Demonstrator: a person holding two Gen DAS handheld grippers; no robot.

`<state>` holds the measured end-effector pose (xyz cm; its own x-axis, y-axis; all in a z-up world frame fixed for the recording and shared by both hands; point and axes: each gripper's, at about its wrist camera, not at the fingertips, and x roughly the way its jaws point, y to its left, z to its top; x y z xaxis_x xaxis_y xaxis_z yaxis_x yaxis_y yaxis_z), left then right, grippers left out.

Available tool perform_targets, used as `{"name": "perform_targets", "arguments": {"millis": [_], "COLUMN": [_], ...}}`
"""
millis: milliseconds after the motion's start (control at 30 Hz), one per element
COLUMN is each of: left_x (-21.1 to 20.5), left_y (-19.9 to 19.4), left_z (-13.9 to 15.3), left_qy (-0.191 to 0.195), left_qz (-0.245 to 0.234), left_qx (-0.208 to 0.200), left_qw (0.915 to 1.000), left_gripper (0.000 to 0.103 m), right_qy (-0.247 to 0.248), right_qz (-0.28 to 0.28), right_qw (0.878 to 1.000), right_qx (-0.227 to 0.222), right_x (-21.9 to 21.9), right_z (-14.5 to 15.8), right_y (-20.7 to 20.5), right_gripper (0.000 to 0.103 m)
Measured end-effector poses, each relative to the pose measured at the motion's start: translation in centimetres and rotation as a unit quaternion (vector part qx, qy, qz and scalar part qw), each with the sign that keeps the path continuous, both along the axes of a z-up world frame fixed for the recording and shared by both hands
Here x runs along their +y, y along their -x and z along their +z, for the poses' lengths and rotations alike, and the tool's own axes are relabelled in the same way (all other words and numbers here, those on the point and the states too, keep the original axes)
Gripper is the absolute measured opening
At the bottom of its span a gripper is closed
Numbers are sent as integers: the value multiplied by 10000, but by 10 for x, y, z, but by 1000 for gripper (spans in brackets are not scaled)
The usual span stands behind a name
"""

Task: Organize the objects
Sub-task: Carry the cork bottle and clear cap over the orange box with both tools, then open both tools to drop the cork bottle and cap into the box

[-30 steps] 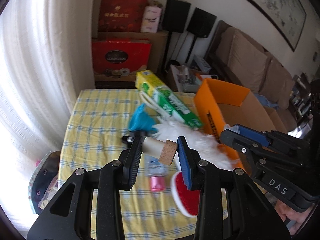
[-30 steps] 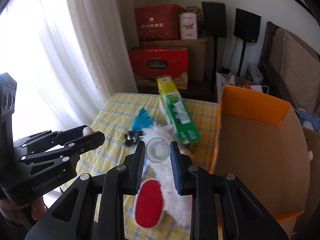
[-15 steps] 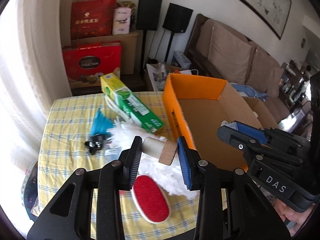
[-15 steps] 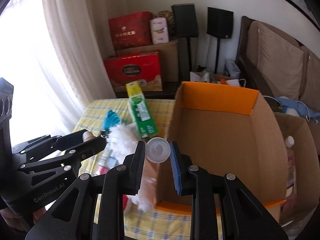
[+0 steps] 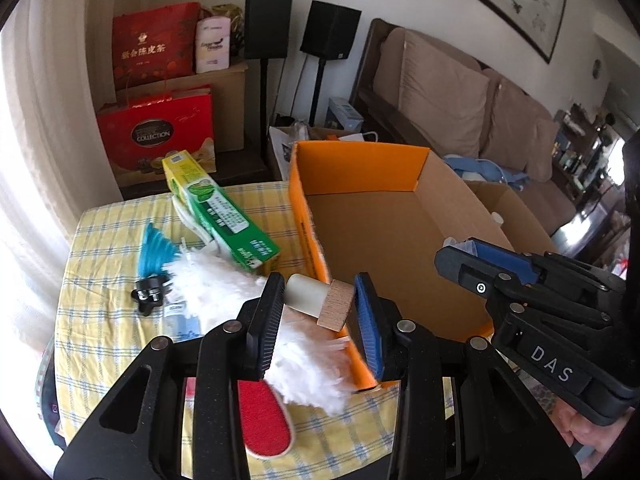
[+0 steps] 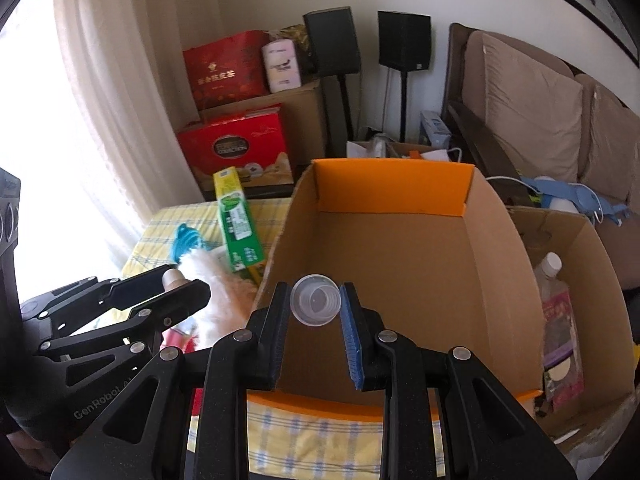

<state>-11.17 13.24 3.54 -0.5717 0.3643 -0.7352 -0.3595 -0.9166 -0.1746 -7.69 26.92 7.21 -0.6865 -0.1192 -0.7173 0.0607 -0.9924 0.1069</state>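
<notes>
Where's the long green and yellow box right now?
The green and yellow box lies on the checked tablecloth, left of the orange cardboard box, its near end by the white fluffy duster.

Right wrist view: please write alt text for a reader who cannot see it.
The right claw holds a small clear plastic cup above an empty orange-edged cardboard box on a yellow checked tablecloth. At left, the left claw grips a pale cylinder.

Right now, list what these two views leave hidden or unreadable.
- Red brush, left wrist view: its near end is behind the left gripper.
- Cardboard box floor, right wrist view: near part covered by the right gripper.
- Bottle: label too small to read.
</notes>
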Motion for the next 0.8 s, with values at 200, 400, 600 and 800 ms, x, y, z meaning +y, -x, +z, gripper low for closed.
{"name": "perform_targets", "arguments": {"millis": [200, 400, 600, 800], "left_x": [26, 47, 59, 67], "left_y": [-1, 0, 2, 2], "left_z": [-11, -19, -31, -45], "left_qy": [23, 57, 129, 238], "left_qz": [-172, -291, -374, -451], "left_qx": [-95, -167, -276, -416], "left_qw": [9998, 9994, 9988, 9978], "left_gripper": [33, 33, 33, 34], "right_qy": [-44, -32, -13, 91], "right_qz": [-176, -363, -453, -485], "right_qw": [9998, 9991, 9983, 9972], "right_qx": [-77, -202, -356, -564], "right_x": [19, 41, 54, 63], "right_z": [-9, -21, -36, -54], "right_y": [0, 0, 1, 4], "right_gripper": [25, 25, 25, 25]}}
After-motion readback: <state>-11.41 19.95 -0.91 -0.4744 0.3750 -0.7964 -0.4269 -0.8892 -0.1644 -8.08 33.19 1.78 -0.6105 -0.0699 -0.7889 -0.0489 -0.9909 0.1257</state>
